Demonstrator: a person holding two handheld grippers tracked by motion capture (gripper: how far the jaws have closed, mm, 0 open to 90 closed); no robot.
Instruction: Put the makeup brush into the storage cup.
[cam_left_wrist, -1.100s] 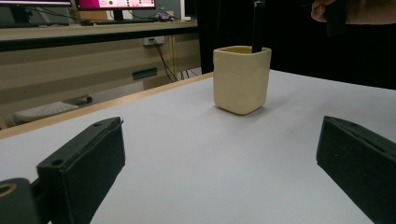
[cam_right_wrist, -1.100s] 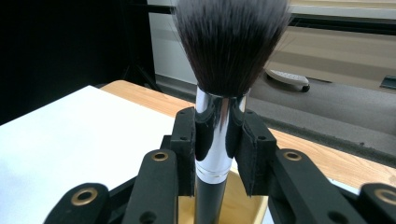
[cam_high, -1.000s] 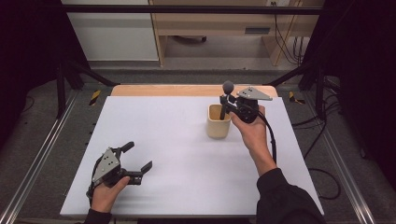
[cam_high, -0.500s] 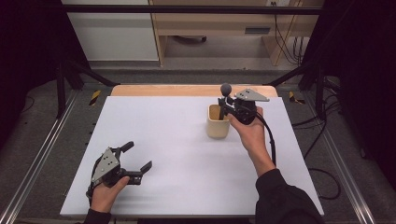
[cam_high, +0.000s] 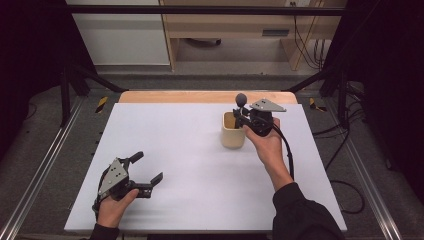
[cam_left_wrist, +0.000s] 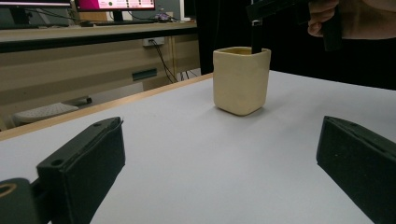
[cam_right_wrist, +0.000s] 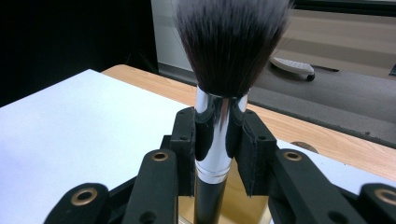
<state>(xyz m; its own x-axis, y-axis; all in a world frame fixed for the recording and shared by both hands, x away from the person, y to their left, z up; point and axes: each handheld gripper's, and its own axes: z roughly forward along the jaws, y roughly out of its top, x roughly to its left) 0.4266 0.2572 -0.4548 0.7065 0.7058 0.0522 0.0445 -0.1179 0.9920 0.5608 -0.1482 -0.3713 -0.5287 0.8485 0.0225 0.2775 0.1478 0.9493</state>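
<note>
Right tool (cam_high: 243, 116) clamped on makeup brush (cam_right_wrist: 219, 121) at its metal ferrule, bristles up, handle end down inside cream cup (cam_high: 233, 131), far right of table (cam_high: 190, 150). Looks nearly done; left: let go & pull hand away. Left tool (cam_high: 149, 170) wide open, empty, near left, well apart.

No words, brand marks or numbers can be read anywhere. The cup (cam_high: 233, 131), the brush (cam_right_wrist: 219, 84) and the table (cam_high: 175, 150) are plain and unmarked. The screens (cam_left_wrist: 114, 4) behind the cup, in the left gripper view, glow pink, but nothing on them is legible.
</note>
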